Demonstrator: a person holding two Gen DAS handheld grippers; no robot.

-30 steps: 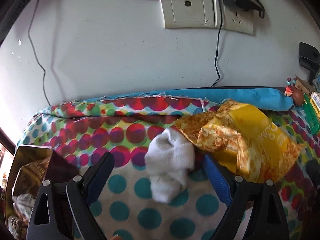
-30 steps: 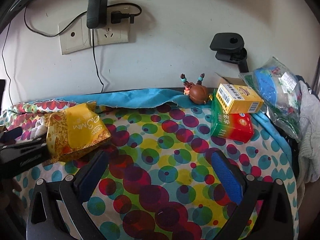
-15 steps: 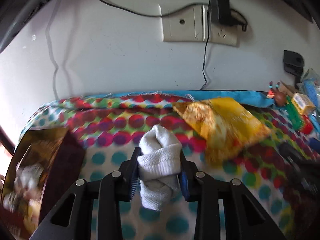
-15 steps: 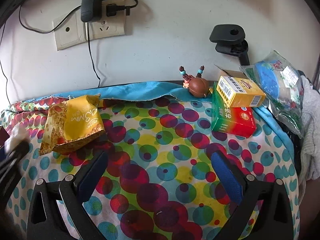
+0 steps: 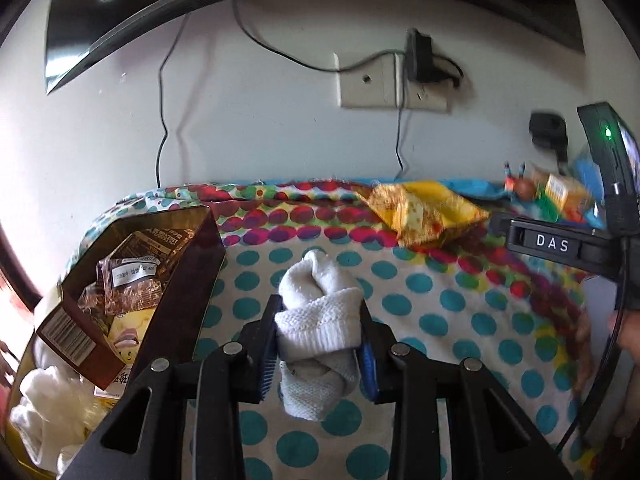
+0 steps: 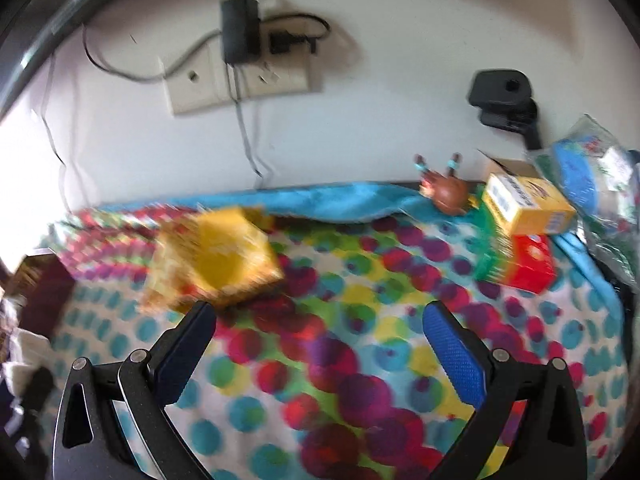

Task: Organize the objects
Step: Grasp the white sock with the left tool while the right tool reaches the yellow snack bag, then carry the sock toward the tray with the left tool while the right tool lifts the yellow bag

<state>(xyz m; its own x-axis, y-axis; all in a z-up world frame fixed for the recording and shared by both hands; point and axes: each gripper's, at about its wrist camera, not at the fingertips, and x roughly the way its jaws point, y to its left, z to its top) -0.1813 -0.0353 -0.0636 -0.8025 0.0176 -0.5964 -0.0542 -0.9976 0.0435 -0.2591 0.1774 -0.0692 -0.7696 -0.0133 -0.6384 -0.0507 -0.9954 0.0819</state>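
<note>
My left gripper is shut on a rolled white sock, lifted above the polka-dot cloth. To its left stands an open brown box holding packets and white fabric. A yellow snack bag lies further back, also in the right wrist view as the yellow snack bag. My right gripper is open above the cloth with nothing between its fingers; the bag lies just beyond its left finger. The right gripper's body shows at the left view's right edge.
A yellow carton lies on a red and green box at the back right, beside a brown toy figure and a plastic bag. Wall sockets with a plugged charger and hanging cables are behind.
My left gripper closed on the white sock, lifted it and carried it back and left toward the brown box. The right gripper turned slightly left, staying open.
</note>
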